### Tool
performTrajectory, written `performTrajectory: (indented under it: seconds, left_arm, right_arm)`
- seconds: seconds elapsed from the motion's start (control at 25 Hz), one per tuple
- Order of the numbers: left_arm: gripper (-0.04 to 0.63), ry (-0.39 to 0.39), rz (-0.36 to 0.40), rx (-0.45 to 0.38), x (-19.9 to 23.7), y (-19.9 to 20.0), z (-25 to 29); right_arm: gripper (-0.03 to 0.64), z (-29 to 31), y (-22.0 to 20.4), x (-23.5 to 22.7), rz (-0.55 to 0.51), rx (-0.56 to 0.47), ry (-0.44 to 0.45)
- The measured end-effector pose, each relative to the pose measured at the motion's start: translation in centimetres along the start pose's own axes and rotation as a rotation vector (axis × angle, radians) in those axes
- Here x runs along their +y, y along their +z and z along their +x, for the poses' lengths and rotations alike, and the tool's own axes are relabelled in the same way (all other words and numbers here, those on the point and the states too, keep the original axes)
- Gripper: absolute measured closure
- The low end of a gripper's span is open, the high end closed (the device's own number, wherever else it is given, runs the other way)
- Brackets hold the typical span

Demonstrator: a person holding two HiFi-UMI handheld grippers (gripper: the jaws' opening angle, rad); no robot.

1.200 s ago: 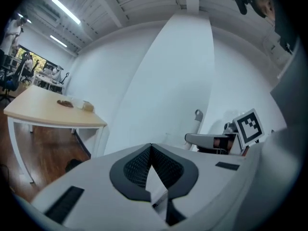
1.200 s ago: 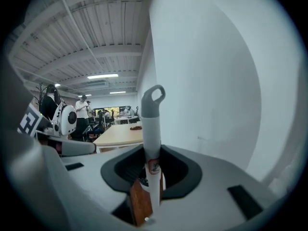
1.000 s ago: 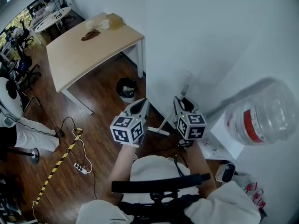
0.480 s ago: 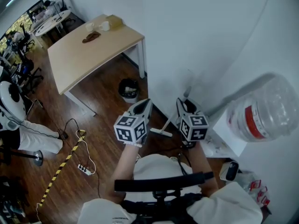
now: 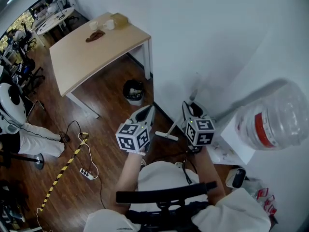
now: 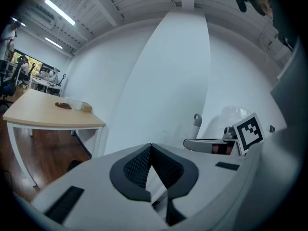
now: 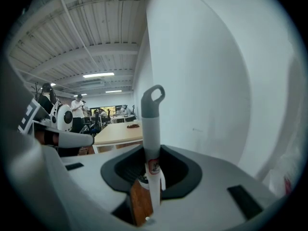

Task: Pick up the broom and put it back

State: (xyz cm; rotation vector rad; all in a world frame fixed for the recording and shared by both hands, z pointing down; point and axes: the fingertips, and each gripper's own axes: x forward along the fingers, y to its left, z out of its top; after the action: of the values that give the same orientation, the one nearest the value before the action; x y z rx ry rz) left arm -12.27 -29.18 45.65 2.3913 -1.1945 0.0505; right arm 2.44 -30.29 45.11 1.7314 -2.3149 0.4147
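The broom [image 7: 151, 124] has a white handle with a grey loop at its top. It stands upright close to the white wall, with its loop [image 5: 192, 94] above and its head [image 5: 165, 136] on the wood floor. My right gripper [image 5: 191, 111] is shut on the handle partway up, and in the right gripper view the handle rises between the dark pads of the right gripper [image 7: 152, 150]. My left gripper [image 5: 147, 112] hovers to the left of the broom, apart from it. In its own view the tips of the left gripper [image 6: 150, 147] meet with nothing held. The broom's loop [image 6: 197, 120] shows there at the right.
A light wooden table [image 5: 91, 47] stands at the back left, with a black bin [image 5: 133, 91] by its leg at the wall. A large clear water bottle [image 5: 275, 117] sits on a white stand at the right. A power strip with cable [image 5: 86, 174] and striped tape [image 5: 58, 178] lie on the floor to the left.
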Motion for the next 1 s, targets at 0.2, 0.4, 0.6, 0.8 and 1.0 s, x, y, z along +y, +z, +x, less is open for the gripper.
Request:
performTrajectory:
  seconds: [0.2,0.4,0.6,0.8,1.0]
  left_arm:
    - [0.607,0.015,-0.024,0.017,0.9,-1.0,-0.3]
    - [0.607,0.04,-0.052,0.044,2.7,-2.4,-0.3]
    - [0.607,0.057,-0.079,0.077,4.4,-3.3,-0.3]
    - [0.606,0.06,-0.108,0.112,5.5,-4.8,0.3]
    - [0.607,0.04,-0.165,0.147,6.3,-7.4,1.1]
  right_arm:
    - [0.489,1.9,-0.2,-0.2,0.006,0.013,-0.002]
    - [0.489,4.8,-1.6,-0.5,0.012,0.03,-0.003]
    - [0.489,7.8,-4.0,-0.8,0.028,0.075,-0.012]
    - [0.489,11.7,-7.4,-1.5,0.054,0.134,-0.035]
    - [0.489,15.7,-11.4,-2.5,0.087,0.2,-0.066]
